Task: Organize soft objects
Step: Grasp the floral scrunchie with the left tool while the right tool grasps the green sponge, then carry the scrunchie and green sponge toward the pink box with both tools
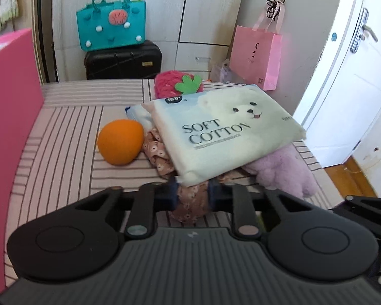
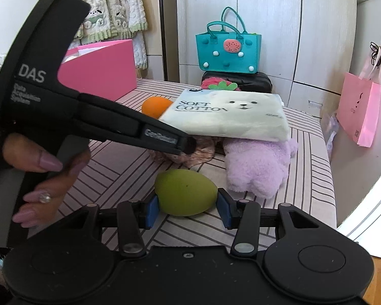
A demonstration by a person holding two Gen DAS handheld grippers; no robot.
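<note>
Low in the frame, the left tongs [image 1: 192,198] clench the limp brown floral-print cloth [image 1: 190,204], pinned under the white tissue pack [image 1: 223,132]. Right tongs [image 2: 188,209] grasp a squashy green foam egg [image 2: 185,195].

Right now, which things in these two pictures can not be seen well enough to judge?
- Floral cloth: the pack covers most of it in both views.
- Blue-white packet: left view, only a corner shows behind the pack.
- Pink box: its inside is hidden; the left view's edge cuts it.
- Strawberry plush: right view, mostly behind the pack.
- Left gripper: right view, seen side-on, so its jaws cannot be judged.
</note>
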